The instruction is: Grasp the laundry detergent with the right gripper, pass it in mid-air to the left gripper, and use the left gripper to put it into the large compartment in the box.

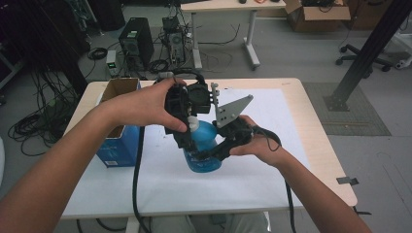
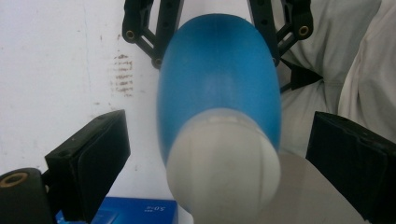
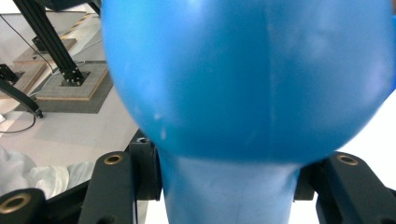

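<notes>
Blue plastic, a rounded bottle (image 1: 204, 145) with a white cap (image 1: 193, 124) stands above the white sheet (image 1: 272, 160) on the table (image 1: 316, 141), held between both hands; the right gripper (image 1: 206, 156) pinches its lower body, the 2 black jaws pressed against either side of the bottle (image 3: 247, 79) in the right gripper view; the left gripper (image 1: 187, 121) comes down over the top, and in the left gripper view its 2 jaws stand spread, well apart from the cap (image 2: 224, 158) that sits between them, touching neither; a blue cardboard box (image 1: 119, 131), open at the top, stands just beside the left hand (image 1: 145, 104); the right hand (image 1: 257, 143) grips its tool near the bottle.
</notes>
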